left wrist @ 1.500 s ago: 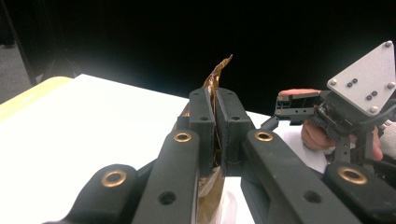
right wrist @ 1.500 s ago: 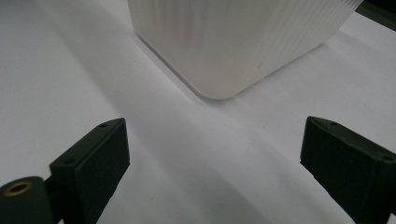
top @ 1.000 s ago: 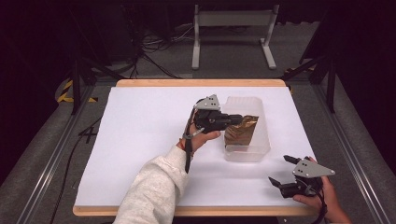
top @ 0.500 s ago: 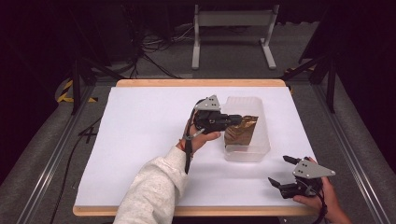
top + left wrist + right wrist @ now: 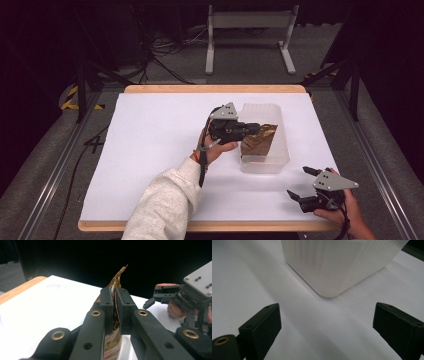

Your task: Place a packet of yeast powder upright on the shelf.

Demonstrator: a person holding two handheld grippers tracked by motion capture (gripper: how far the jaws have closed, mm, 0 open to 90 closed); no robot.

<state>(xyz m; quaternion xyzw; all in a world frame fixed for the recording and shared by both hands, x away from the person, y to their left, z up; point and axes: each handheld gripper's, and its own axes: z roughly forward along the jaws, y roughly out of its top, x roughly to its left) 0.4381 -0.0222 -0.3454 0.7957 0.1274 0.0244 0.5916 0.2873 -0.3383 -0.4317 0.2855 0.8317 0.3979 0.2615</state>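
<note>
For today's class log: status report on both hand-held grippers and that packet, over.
Left hand-held gripper shut on gold packet over clear bin. Right hand-held gripper open, empty, facing the bin. Nothing in the way.

No legible text, labels, brands or numbers anywhere; only faint red print at the bottom edge of the brown foil packet (image 5: 113, 350) in the left gripper view, too small and blurred to read.

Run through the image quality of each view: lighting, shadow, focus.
High view: white table evenly lit, surroundings nearly black. Left gripper view: black background, jaws sharp on the brown packet, the far right gripper slightly soft. Right gripper view: plastic bin bright and hazy, soft shadow beneath it.
</note>
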